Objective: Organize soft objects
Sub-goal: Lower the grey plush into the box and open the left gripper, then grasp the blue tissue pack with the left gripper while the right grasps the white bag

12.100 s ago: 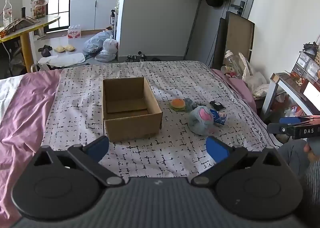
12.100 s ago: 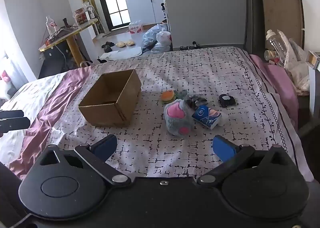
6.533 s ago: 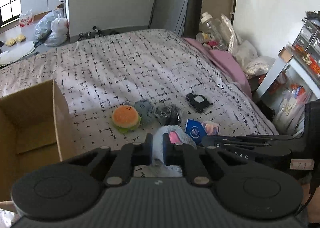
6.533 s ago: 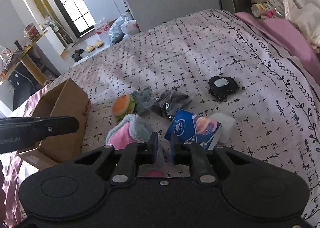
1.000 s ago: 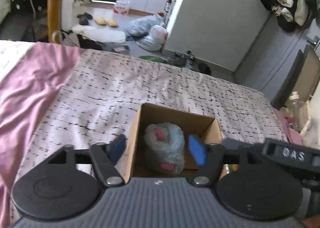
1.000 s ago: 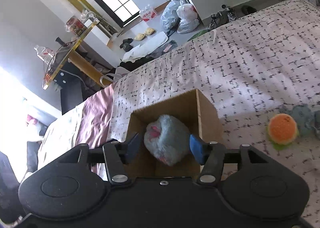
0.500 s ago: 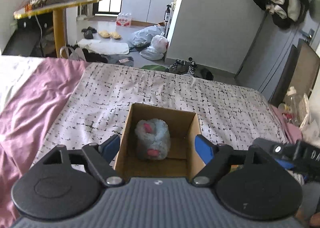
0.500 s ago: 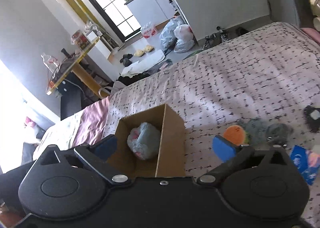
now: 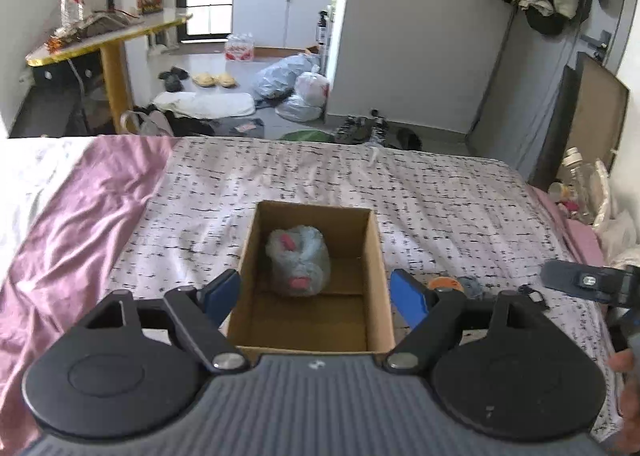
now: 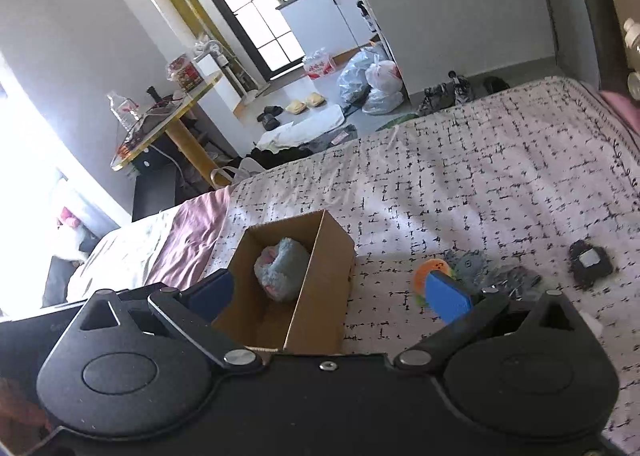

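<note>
One plush (image 9: 298,263) beyond both tongs (image 9: 316,292)

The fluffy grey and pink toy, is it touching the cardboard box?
Touching. The left wrist view shows the fluffy grey and pink toy resting on the cardboard box floor.

The grey plush (image 9: 298,262) now lies in the cardboard box (image 9: 374,256), both tongs released.
</note>
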Tool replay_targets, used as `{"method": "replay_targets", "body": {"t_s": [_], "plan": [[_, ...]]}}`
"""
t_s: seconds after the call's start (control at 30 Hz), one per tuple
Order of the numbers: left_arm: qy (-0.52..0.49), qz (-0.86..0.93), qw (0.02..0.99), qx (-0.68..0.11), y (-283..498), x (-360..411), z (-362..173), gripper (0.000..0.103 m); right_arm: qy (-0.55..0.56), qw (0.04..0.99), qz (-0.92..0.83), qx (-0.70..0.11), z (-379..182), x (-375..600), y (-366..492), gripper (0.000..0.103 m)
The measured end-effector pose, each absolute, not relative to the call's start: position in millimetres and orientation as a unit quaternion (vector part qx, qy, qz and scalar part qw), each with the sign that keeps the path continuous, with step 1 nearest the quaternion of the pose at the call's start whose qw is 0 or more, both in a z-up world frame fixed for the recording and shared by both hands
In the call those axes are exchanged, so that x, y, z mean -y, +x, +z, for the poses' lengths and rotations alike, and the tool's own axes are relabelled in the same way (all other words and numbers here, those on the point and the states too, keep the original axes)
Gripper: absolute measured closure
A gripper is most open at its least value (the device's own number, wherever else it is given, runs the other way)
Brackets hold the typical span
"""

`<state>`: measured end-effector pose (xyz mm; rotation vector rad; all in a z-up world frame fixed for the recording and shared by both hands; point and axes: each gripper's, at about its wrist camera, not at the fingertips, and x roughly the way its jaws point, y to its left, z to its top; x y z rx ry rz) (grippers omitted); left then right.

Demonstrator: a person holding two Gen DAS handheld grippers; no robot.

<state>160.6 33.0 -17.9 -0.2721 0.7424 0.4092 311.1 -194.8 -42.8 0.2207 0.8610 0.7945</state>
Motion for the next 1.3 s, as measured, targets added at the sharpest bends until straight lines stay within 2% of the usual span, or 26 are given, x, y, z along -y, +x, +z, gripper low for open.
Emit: {"method": "replay_targets", "body": {"t_s": [0.2,0.87,1.3], "plan": [[-0.132,0.193,0.906,-0.353,153,-22,-14,0.000,0.071,0.837,0.385,-0.382,-33,219,301,0.000],[-0.116,0.159,0.922,-0.334,131,25,9,0.000,0.050,0.842,0.395,-0.364,-25,296,294,0.000],[-0.126,0.144,0.928,-0.318,128,67,-19,0.000,0.029,0.843,0.374,-0.387,-41,327,300,0.000]]}}
